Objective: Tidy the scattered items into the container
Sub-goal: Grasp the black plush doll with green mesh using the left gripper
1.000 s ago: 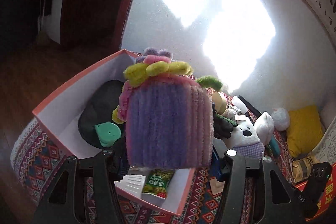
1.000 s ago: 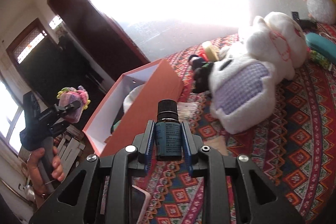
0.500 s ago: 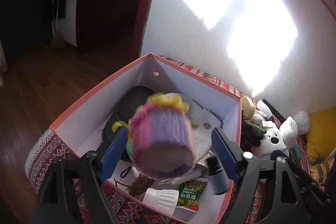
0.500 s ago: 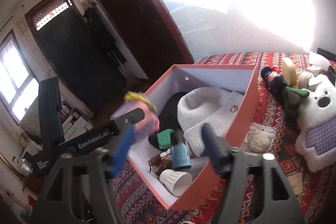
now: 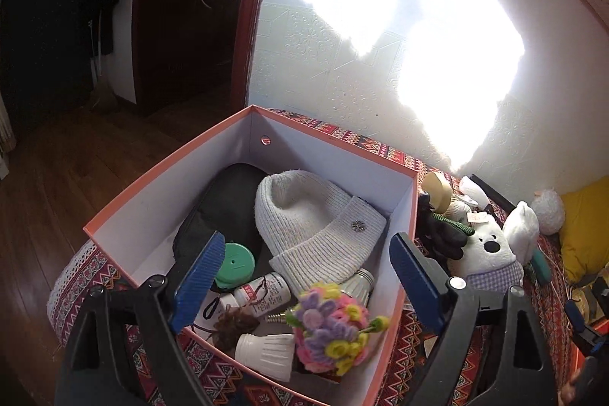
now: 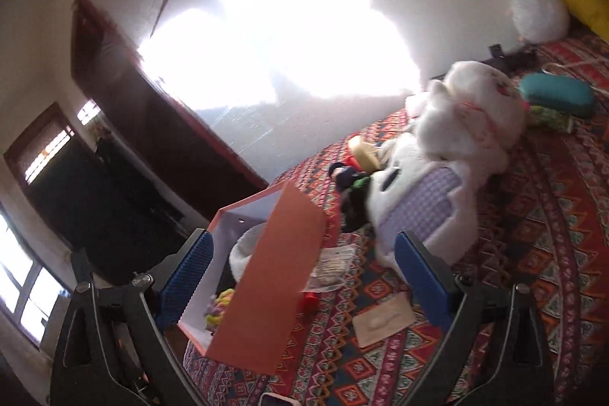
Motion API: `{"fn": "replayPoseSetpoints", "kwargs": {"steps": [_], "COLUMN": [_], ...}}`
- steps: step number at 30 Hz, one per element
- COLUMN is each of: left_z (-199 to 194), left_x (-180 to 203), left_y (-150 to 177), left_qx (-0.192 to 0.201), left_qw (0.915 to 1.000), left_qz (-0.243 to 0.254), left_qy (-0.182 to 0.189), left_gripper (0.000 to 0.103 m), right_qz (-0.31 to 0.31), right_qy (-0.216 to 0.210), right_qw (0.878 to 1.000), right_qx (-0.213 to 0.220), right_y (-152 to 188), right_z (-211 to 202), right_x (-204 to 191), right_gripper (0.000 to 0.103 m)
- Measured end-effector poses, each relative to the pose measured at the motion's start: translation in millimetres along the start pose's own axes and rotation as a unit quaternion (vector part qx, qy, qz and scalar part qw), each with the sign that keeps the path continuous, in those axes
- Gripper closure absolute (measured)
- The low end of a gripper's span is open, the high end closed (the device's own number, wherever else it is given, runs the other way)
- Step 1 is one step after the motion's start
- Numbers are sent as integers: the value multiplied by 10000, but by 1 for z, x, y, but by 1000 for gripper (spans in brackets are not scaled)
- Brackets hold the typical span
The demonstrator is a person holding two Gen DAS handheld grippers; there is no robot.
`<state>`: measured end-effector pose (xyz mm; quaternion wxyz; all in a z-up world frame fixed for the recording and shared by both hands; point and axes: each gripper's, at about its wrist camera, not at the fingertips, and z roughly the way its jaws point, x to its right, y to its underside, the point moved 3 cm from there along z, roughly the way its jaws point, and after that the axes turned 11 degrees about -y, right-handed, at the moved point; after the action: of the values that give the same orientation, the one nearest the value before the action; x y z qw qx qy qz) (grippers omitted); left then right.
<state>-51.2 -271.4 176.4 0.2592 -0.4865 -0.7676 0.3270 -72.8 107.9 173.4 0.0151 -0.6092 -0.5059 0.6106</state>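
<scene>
Since the box [image 5: 243, 177] sits at the bed's [image 6: 533, 253] corner, already holding the pipe-cleaner bouquet [image 5: 331, 322], hat [image 5: 312, 219] and bottles, a bump could tip it floorward. Left gripper [image 5: 304, 276] jaws wide, empty; right gripper [image 6: 304, 280] jaws opening, empty. Plush bear [image 6: 437, 200], packet [image 6: 335, 265], card [image 6: 384, 324] remain; bear risks overfilling.

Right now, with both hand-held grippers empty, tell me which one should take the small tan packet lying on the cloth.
Right. The right hand-held gripper faces the cloth, jaws opening and empty, with the packet just below its right finger. The left hand-held gripper hangs over the box, and its view shows no packet.
</scene>
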Motion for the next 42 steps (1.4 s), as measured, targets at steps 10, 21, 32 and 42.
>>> {"fn": "replayPoseSetpoints", "kwargs": {"steps": [10,21,32,42], "left_z": [6,-6,43,141], "left_x": [33,110,190,238], "left_y": [12,36,49,35], "left_qx": [-214,-209,-821,-1454], "left_qw": [9993,9926,9832,9829], "left_qz": [308,1000,1265,879], "left_qy": [51,656,1029,703], "left_gripper": [14,14,14,14], "right_qz": [2002,1877,2401,2469], "right_qy": [28,106,-215,-506], "right_qw": [9798,9818,9702,9676], "right_qx": [19,-284,-254,-127], "right_y": [3,11,9,-10], "right_z": [-3,25,13,0], "right_x": [113,128,165,164], "right_gripper": [6,6,6,5]}}
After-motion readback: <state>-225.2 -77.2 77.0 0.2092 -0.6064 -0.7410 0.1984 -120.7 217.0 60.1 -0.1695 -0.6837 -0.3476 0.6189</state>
